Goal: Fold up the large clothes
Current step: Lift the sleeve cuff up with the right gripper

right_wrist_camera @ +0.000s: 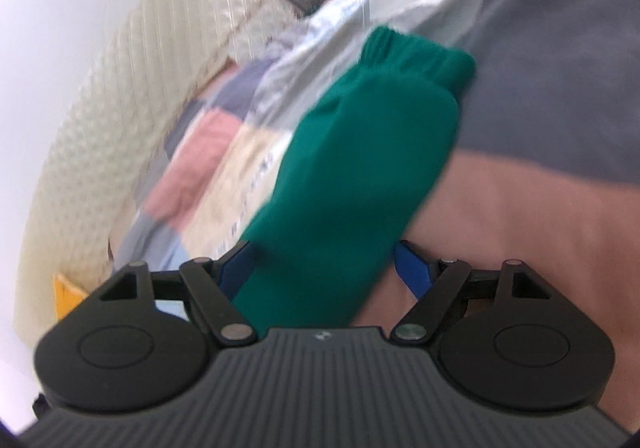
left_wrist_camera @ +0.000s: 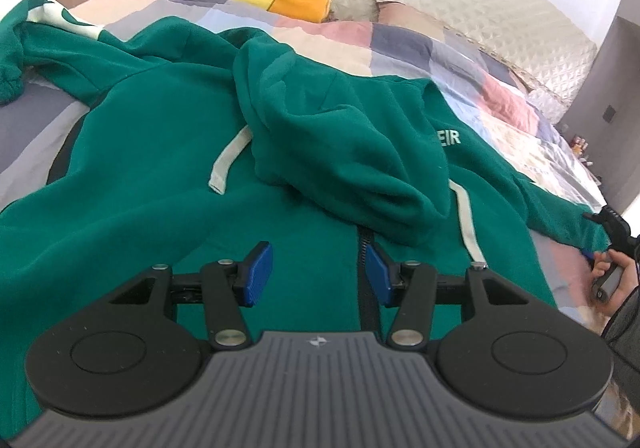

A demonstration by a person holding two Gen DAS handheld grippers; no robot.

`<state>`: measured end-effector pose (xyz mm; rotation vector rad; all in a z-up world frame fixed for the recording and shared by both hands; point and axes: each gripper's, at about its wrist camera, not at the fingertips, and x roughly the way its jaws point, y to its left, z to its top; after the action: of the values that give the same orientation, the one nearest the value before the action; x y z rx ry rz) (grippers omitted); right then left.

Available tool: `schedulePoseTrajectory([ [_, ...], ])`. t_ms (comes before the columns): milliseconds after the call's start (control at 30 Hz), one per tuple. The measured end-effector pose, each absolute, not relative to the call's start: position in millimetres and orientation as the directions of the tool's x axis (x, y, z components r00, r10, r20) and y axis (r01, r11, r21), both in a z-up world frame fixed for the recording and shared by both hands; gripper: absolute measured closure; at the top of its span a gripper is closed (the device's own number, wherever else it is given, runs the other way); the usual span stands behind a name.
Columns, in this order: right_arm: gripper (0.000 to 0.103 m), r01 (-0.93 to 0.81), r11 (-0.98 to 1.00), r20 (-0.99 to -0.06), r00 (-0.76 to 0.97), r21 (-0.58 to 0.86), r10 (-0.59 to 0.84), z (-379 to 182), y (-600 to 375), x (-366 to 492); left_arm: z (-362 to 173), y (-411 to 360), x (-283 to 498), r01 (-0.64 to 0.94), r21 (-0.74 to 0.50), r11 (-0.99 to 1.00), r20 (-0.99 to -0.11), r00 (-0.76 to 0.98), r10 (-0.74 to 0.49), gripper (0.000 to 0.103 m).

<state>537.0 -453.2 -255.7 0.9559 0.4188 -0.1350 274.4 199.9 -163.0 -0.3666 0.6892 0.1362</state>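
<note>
While the green zip hoodie [left_wrist_camera: 168, 151] lies spread front-up on the patchwork quilt [left_wrist_camera: 400, 43], its hood [left_wrist_camera: 332, 135] is flopped forward over the chest. Above the hoodie's zipper [left_wrist_camera: 365, 248], the left gripper [left_wrist_camera: 319, 275] hovers with fingers spread and nothing between them. Beside the hoodie, the right gripper [right_wrist_camera: 320, 268] has its fingers wide apart around the sleeve [right_wrist_camera: 360, 151], its cuff [right_wrist_camera: 416, 51] lying on the quilt.

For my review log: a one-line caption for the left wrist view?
Open left gripper above a green hoodie on a bed.
</note>
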Motion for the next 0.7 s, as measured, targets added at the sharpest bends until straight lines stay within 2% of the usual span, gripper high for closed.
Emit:
schedulePoseTrajectory([
  [167,0.025,0.281,0.595,-0.361,0.932,0.753,0.017,-254,-473,570,-171,202,285,-0.286,-0.277,0.917,-0.665,0.746,0.032,0.046],
  [233,0.032,0.294,0.606,-0.368,0.93,0.739,-0.002,-253,-475,576,-174,202,289,-0.291,-0.275,0.916,-0.674,0.738,0.032,0.046],
  [267,0.04,0.308,0.604,-0.376,0.927,0.735,-0.015,-252,-476,577,-175,200,292,-0.293,-0.264,0.919,-0.678,0.734,0.039,0.046],
  [300,0.056,0.322,0.594,-0.385,0.923,0.737,-0.023,-252,-478,577,-175,199,293,-0.292,-0.251,0.923,-0.678,0.733,0.048,0.046],
  [333,0.065,0.333,0.584,-0.392,0.92,0.74,-0.028,-253,-481,578,-175,197,295,-0.29,-0.234,0.928,-0.678,0.733,0.058,0.046],
  [367,0.079,0.346,0.574,-0.403,0.915,0.742,-0.03,-254,-485,579,-174,194,297,-0.287,-0.211,0.934,-0.678,0.732,0.072,0.046],
  [400,0.084,0.351,0.57,-0.409,0.912,0.743,-0.027,-253,-486,577,-174,192,297,-0.283,-0.198,0.938,-0.675,0.734,0.079,0.046],
  [533,0.089,0.323,0.66,-0.406,0.914,0.678,-0.031,-226,-481,576,-168,188,299,-0.273,-0.159,0.949,-0.653,0.75,0.106,0.046],
  [700,0.089,0.238,0.752,-0.326,0.945,0.615,-0.032,-161,-463,567,-159,187,296,-0.268,-0.171,0.948,-0.638,0.763,0.101,0.046],
])
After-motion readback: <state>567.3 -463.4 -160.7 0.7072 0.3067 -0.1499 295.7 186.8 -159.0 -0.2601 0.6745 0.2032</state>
